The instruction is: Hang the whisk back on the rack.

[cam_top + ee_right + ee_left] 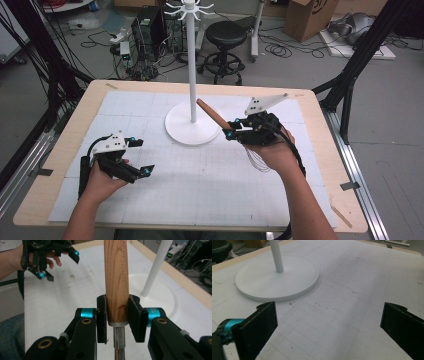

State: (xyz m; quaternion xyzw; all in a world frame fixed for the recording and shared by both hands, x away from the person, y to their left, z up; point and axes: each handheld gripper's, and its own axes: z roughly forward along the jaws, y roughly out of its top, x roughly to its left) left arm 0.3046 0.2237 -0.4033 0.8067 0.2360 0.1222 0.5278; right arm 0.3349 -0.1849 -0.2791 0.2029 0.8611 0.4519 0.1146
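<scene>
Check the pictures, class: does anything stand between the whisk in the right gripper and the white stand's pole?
Nothing visible does. The whisk, clamped in the right gripper, points at the pole across open air above the stand's base.

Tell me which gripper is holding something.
The right gripper: its jaws are clamped on the wooden handle of a whisk, near the white stand. The left gripper is open over bare mat.

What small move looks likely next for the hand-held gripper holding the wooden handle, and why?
Probably lift the whisk toward the stand's hooks: the right hand-held gripper is clamped on its wooden handle beside the white pole, and the left hand-held gripper is open.
</scene>
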